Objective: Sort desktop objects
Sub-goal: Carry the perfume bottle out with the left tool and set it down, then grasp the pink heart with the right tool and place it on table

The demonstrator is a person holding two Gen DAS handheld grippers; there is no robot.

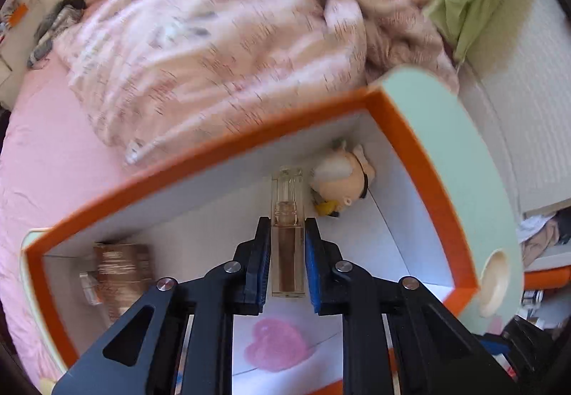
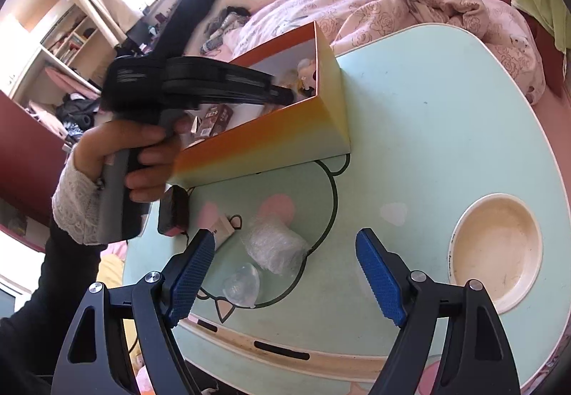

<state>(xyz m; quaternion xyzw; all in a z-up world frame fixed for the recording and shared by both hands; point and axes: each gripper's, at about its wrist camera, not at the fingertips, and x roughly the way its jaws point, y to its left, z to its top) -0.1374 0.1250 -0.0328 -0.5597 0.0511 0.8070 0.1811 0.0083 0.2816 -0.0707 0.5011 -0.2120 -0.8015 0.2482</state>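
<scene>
My left gripper [image 1: 287, 227] is shut on a clear lip gloss tube [image 1: 287, 234] with brown liquid, held over the inside of an orange-rimmed box [image 1: 228, 145]. In the box lie a small doll figure [image 1: 342, 181], a brown packet [image 1: 121, 270] and a pink heart shape [image 1: 276, 343]. In the right wrist view the left gripper [image 2: 285, 97] reaches into the same box [image 2: 271, 141] on the mint table [image 2: 428, 131]. My right gripper [image 2: 285, 248] is open and empty above a bubble-wrap bundle [image 2: 274, 247], a clear plastic heart piece [image 2: 242, 284] and a small white card [image 2: 223, 229].
A cream bowl [image 2: 496, 248] sits in the table at the right. A dark pouch [image 2: 173, 213] lies by the box's near corner. A bed with a pink quilt [image 2: 410, 2] stands behind the table. Shelves and clutter [image 2: 67, 49] are at the far left.
</scene>
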